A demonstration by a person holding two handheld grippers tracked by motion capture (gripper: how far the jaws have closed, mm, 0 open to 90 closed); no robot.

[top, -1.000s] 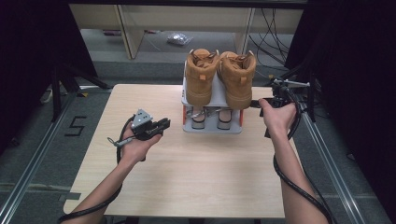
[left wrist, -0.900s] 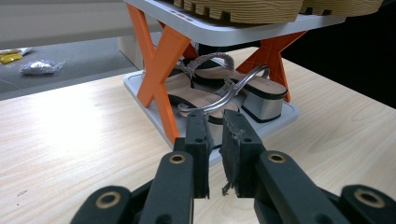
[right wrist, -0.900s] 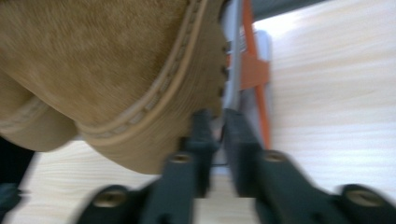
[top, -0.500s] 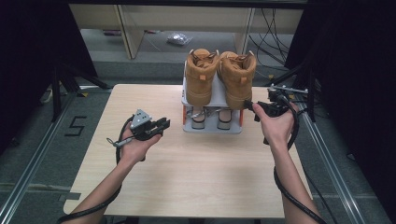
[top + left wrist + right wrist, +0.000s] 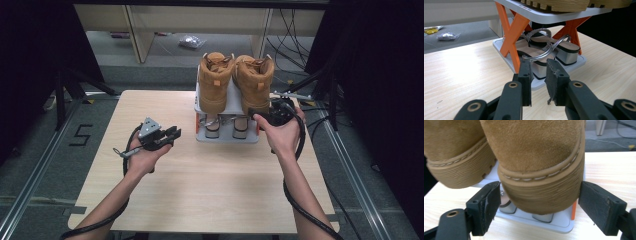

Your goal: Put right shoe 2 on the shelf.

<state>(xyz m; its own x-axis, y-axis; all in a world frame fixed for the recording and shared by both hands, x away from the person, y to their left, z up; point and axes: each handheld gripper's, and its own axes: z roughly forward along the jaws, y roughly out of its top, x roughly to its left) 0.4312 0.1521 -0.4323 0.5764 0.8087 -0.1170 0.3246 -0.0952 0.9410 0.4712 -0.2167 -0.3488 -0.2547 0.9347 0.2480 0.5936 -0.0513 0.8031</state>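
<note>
Two tan suede boots stand on the top shelf of a small white rack (image 5: 227,138) with orange cross legs (image 5: 512,32): the left boot (image 5: 215,82) and the right boot (image 5: 256,80). A pair of strappy sandals (image 5: 549,47) lies on the lower shelf. My right gripper (image 5: 257,114) is at the rack's right front. Its jaws have just been opening, and they stand wide on either side of the right boot's heel (image 5: 536,150) without gripping it. My left gripper (image 5: 175,134) hovers left of the rack and points at the sandals. Its jaws (image 5: 539,65) have just been opening a little, with nothing between them.
The rack sits at the far middle of a light wooden table (image 5: 210,190). Black cables trail from both grippers over the table's sides. Beyond the far edge is grey floor with a plastic bag (image 5: 191,41) and furniture legs. Dark frames flank the table.
My right gripper has slid left to the right boot's heel and opened its jaws wide around it. The left hand has stayed put, its jaws parting slightly.
</note>
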